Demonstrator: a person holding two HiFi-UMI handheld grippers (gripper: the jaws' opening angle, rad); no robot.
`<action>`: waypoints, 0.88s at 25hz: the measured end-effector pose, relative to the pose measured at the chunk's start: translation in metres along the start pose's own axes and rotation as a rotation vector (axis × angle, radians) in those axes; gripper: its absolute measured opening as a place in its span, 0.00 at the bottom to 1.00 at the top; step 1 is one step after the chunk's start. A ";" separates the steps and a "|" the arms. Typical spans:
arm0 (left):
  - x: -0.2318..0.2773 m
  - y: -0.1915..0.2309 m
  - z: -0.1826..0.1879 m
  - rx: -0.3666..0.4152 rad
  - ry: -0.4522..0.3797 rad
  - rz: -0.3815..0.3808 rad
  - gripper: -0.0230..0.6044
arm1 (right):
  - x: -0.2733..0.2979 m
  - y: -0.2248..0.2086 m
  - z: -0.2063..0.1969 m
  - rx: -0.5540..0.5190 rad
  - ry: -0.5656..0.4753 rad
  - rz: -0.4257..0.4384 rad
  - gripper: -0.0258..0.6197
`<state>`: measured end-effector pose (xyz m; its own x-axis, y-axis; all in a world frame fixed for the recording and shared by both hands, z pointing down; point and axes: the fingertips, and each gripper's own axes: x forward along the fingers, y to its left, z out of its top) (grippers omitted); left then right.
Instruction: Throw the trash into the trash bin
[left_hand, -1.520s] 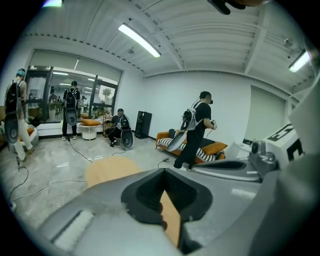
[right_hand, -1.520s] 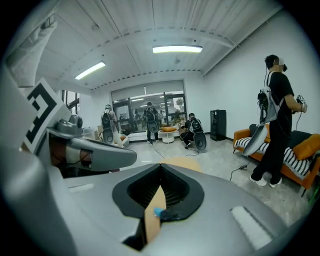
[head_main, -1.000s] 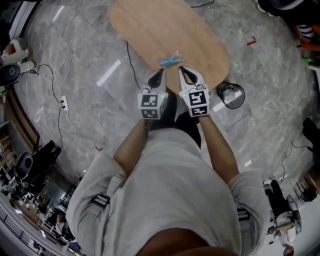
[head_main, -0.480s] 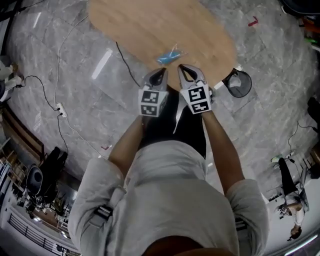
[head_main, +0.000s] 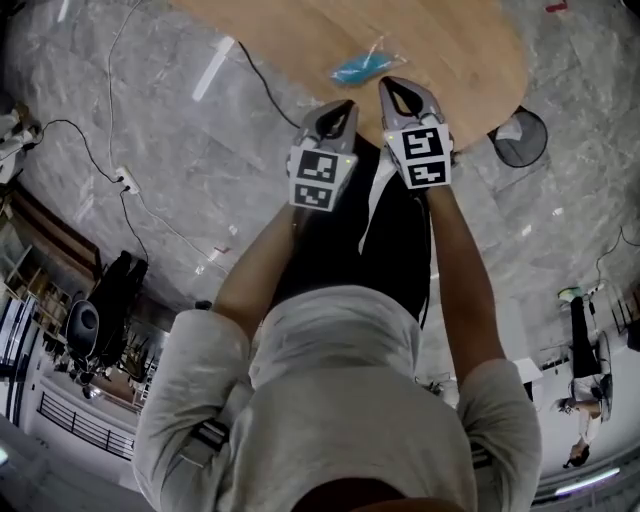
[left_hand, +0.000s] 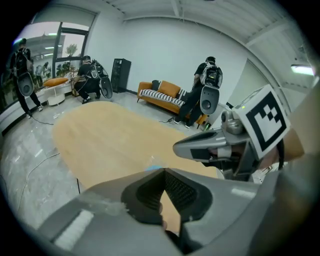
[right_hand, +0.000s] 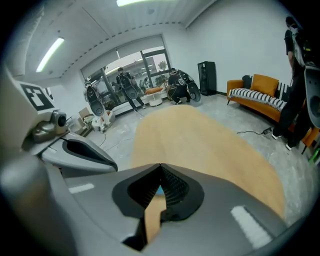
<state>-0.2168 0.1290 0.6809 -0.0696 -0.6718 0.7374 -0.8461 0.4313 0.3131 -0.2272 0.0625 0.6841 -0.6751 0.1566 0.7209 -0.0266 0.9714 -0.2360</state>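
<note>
We are at the approach step, with nothing picked up yet. The blue wrapper (head_main: 358, 68), the trash in question, lies on the wooden table (head_main: 290, 30) near its closer edge, in the upper middle of the head view, just above the two tool tips. Our left gripper (head_main: 344, 106) and right gripper (head_main: 392, 86) sit side by side below it, both tilted down toward the tabletop. Each has its jaws pressed together at the tips with nothing between them, and each gripper's own view shows a sliver of blue just past the tips. The trash bin (head_main: 521, 137) stands on the floor at the upper right, just beside the table's end. Next, we judge, one gripper must spread its jaws, straddle the wrapper and pinch it before carrying it right to the bin
</note>
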 end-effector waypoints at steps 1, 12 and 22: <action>0.002 0.002 -0.003 0.006 0.008 -0.004 0.07 | 0.003 -0.001 -0.001 -0.004 0.004 -0.004 0.05; 0.032 0.031 -0.037 -0.041 0.080 -0.010 0.07 | 0.069 -0.018 -0.022 0.115 0.077 -0.032 0.27; 0.024 0.056 -0.061 -0.156 0.092 0.058 0.07 | 0.112 -0.015 -0.082 0.064 0.323 -0.033 0.36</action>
<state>-0.2333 0.1740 0.7528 -0.0608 -0.5885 0.8062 -0.7494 0.5604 0.3525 -0.2422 0.0806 0.8216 -0.4045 0.1842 0.8958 -0.0978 0.9652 -0.2426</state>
